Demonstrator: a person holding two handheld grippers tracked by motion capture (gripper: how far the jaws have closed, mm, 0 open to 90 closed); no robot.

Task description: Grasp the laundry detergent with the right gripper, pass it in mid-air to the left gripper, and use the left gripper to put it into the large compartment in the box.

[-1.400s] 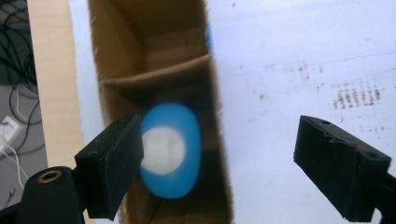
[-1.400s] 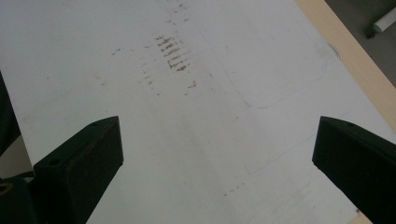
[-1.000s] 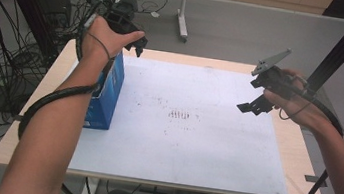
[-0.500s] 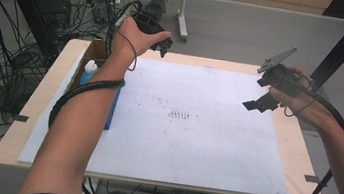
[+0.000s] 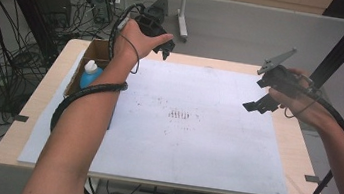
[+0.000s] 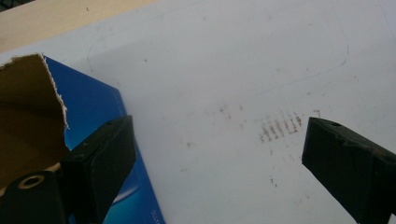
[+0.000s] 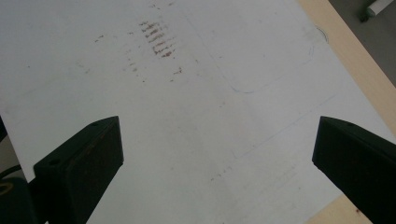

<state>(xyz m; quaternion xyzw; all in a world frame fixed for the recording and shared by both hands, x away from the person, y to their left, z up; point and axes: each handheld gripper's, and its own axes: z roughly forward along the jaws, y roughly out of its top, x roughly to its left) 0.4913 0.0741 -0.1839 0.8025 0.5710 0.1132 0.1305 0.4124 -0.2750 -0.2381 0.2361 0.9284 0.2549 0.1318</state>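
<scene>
The left gripper (image 5: 163,50) hangs over the table's far left corner, just beyond the open box (image 5: 95,56) — its jaws stand wide apart with nothing between them, and the left gripper view looks past them at the box's torn flap and blue side (image 6: 88,107). The box sits at the left edge of the white sheet (image 5: 194,140), a blue bottle (image 5: 91,73) upright inside it. The right gripper (image 5: 259,104) hovers over the sheet's right side, well apart from the box — jaws wide, holding nothing.
</scene>
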